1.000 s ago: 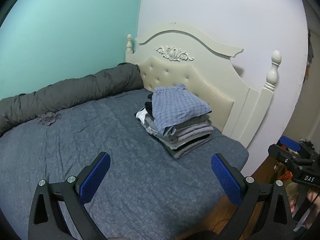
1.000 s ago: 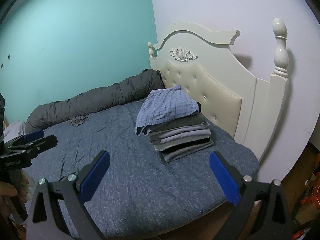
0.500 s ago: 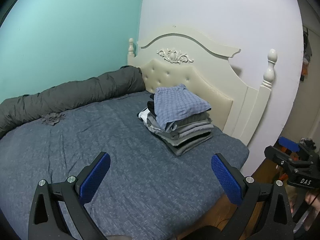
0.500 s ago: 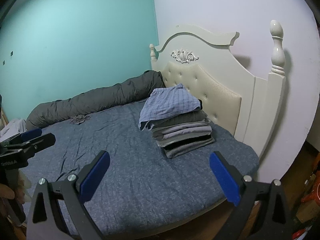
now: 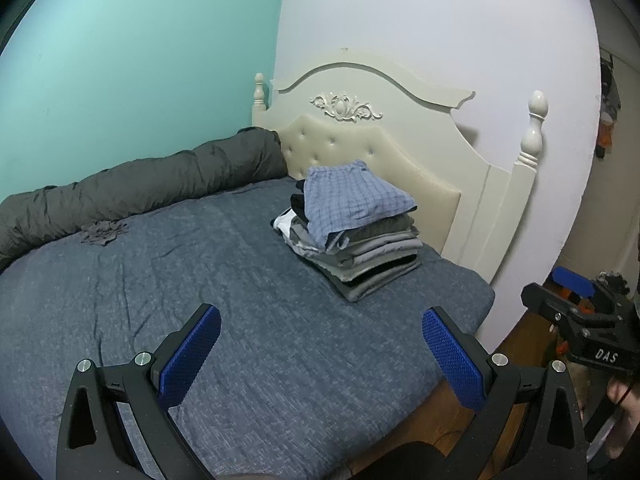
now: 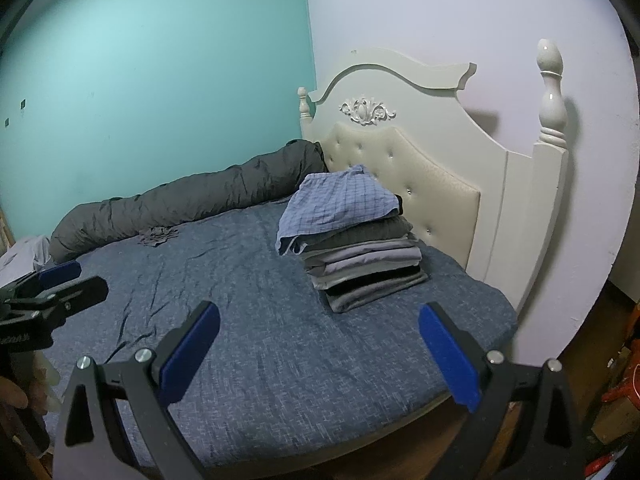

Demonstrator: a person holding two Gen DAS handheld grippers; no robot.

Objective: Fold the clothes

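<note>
A grey duvet [image 5: 140,188] lies rolled along the teal wall, a small crumpled cloth [image 5: 105,233] beside it on the blue bed [image 5: 200,280]. The left gripper [image 5: 320,356] and right gripper [image 6: 320,350] both hover above the bed's near edge — jaws spread wide, holding nothing. The stack [image 5: 356,232] of folded clothes sits by the headboard [image 5: 400,128], a blue checked piece on top.
</note>
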